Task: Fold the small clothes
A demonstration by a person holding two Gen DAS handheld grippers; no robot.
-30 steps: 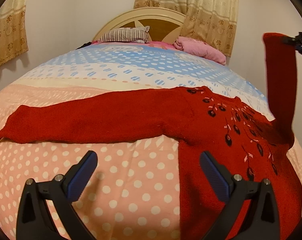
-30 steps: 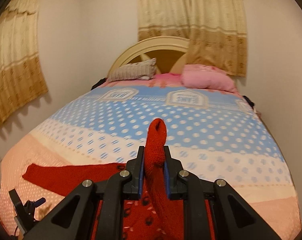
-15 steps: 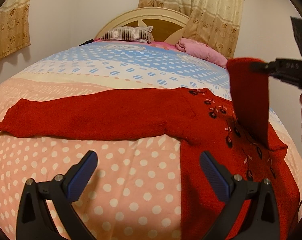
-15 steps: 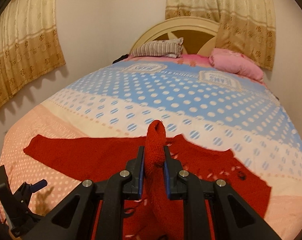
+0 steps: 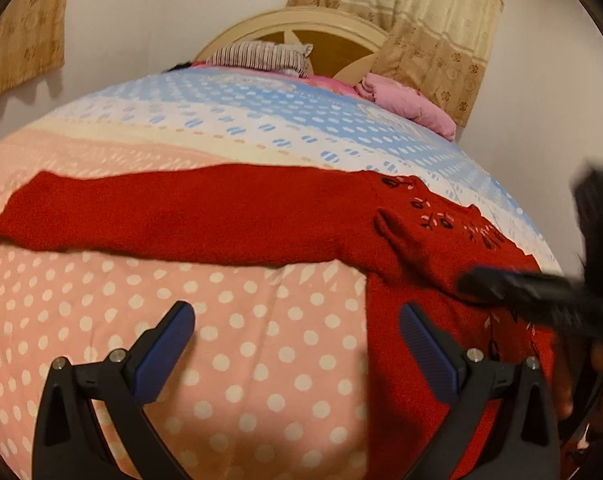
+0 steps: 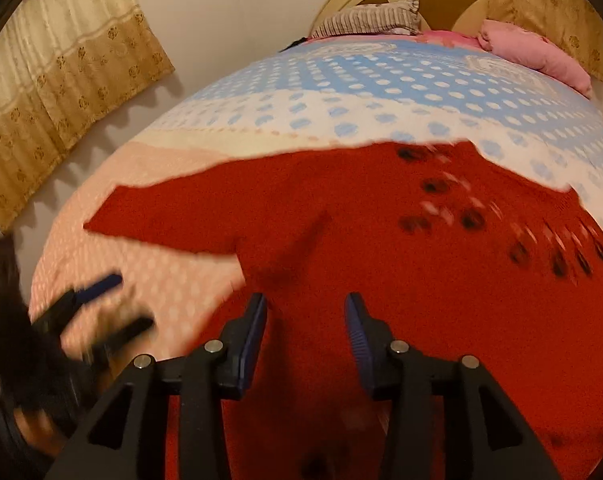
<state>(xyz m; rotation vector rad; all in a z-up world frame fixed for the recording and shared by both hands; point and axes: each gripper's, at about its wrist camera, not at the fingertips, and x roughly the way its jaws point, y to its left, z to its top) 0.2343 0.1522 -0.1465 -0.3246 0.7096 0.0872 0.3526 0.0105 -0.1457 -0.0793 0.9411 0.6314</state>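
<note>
So there's a red sweater (image 5: 421, 248) laid out flat on the bed (image 5: 241, 340), down at the foot end on the pink dotted part of the cover, with its top edge just reaching the white and blue bands. One sleeve (image 5: 173, 216) is stretched straight out toward the left edge of the bed. The other sleeve (image 5: 405, 244) is folded in across the chest, lying on top of the body with the cuff near the little dark beaded pattern.

The right gripper (image 6: 305, 332) is low over the sweater's body, its jaws opening. Only the flat knit shows in the gap between them, nothing pinched. It's pretty blurry in both views.

The left gripper (image 5: 297, 344) hovers over bare cover near the sweater's left edge, jaws wide apart, holding nothing.

Up at the head of the bed there's a striped pillow (image 5: 261, 54) and a pink pillow (image 5: 409, 104) against the headboard (image 5: 301, 26).
</note>
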